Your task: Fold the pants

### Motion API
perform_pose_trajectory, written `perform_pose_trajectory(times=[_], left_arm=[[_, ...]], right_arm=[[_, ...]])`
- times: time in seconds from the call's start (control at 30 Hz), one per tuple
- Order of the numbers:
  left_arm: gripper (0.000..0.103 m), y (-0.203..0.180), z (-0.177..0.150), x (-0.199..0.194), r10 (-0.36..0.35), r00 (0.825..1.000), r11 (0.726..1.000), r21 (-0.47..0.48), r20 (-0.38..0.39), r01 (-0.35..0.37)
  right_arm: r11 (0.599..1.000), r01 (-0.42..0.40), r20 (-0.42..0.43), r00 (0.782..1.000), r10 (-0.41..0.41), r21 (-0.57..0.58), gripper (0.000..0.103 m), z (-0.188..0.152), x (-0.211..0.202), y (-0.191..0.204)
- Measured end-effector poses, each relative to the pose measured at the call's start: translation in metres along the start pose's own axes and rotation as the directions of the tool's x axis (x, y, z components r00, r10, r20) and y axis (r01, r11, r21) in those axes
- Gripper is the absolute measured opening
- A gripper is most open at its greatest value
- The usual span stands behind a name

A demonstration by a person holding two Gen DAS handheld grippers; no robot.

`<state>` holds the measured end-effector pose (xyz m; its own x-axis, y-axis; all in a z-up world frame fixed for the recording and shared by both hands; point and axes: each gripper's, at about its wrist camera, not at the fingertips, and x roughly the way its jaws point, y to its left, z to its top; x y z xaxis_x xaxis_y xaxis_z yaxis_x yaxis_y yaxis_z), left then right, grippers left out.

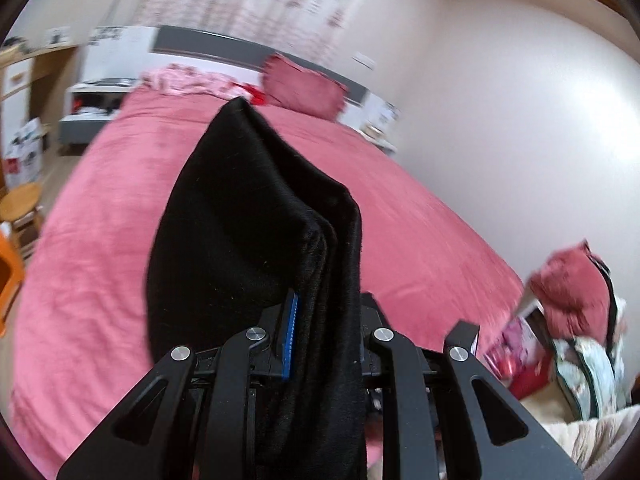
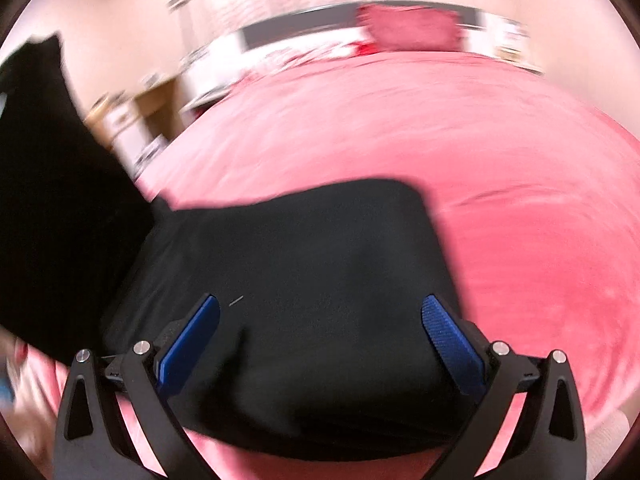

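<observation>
Pants [image 1: 256,216] clamped in left claw [image 1: 320,332] (lifted), beneath wide-open right claw [image 2: 320,340].

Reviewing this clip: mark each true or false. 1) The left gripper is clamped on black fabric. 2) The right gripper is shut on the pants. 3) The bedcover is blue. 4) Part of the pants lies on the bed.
1) True: the left gripper pinches the black pants.
2) False: the right gripper is open over them, pads apart.
3) False: the bedcover is pink.
4) True: a folded part lies on the bed under the right gripper.
</observation>
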<state>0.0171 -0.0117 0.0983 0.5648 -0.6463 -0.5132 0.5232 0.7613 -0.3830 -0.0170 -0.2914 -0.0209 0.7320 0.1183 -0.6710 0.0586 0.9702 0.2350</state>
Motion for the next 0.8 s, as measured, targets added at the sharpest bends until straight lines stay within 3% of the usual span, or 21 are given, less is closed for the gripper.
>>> perform_pose_trajectory(times=[0.13,0.3,0.37,0.4,0.47,0.5,0.57,0.63,0.7,0.73,0.8], left_arm=[[0.018,-0.028,-0.007,0.043,-0.063,0.997,0.998,0.003,-0.054,0.063],[0.018,-0.064,-0.037,0.114,-0.069,0.981,0.993,0.087,-0.179,0.085],[0.027,-0.065,-0.046,0.140,-0.044,0.969,0.991,0.110,-0.242,0.073],[0.038,-0.067,-0.052,0.153,-0.043,0.957,0.991,0.110,-0.287,0.077],[0.049,-0.065,-0.059,0.164,-0.069,0.937,0.992,0.077,-0.343,0.102],[0.054,-0.063,-0.061,0.160,-0.097,0.936,0.991,0.056,-0.338,0.123],[0.075,-0.056,-0.061,0.144,-0.175,0.939,0.982,0.021,-0.295,0.189],[0.076,-0.041,-0.060,0.118,-0.200,0.959,0.978,0.017,-0.201,0.207],[0.076,-0.026,-0.060,0.103,-0.146,0.980,0.988,0.025,-0.136,0.151],[0.076,-0.010,-0.060,0.094,-0.084,0.992,0.996,0.012,-0.097,0.086],[0.076,0.019,-0.061,0.083,-0.001,0.998,0.999,-0.051,-0.057,-0.002]], right_arm=[[0.989,0.093,0.065,0.993,-0.100,0.112,0.101,0.010,-0.014,-0.032],[0.973,0.110,0.067,0.990,-0.126,0.204,0.101,0.015,-0.020,-0.052],[0.964,0.104,0.061,0.991,-0.123,0.244,0.101,0.016,-0.022,-0.061],[0.958,0.101,0.056,0.991,-0.120,0.268,0.101,0.016,-0.022,-0.067],[0.948,0.094,0.055,0.992,-0.115,0.303,0.101,0.018,-0.025,-0.074],[0.941,0.088,0.053,0.992,-0.111,0.325,0.101,0.019,-0.026,-0.079],[0.934,0.071,0.049,0.994,-0.094,0.350,0.101,0.021,-0.033,-0.084],[0.931,0.018,0.058,0.997,-0.042,0.366,0.101,0.023,-0.037,-0.086],[0.934,-0.046,0.067,0.997,0.024,0.354,0.101,0.027,-0.040,-0.081],[0.938,-0.092,0.059,0.995,0.076,0.335,0.101,0.029,-0.040,-0.075],[0.936,-0.167,0.040,0.986,0.163,0.310,0.100,0.030,-0.038,-0.063]])
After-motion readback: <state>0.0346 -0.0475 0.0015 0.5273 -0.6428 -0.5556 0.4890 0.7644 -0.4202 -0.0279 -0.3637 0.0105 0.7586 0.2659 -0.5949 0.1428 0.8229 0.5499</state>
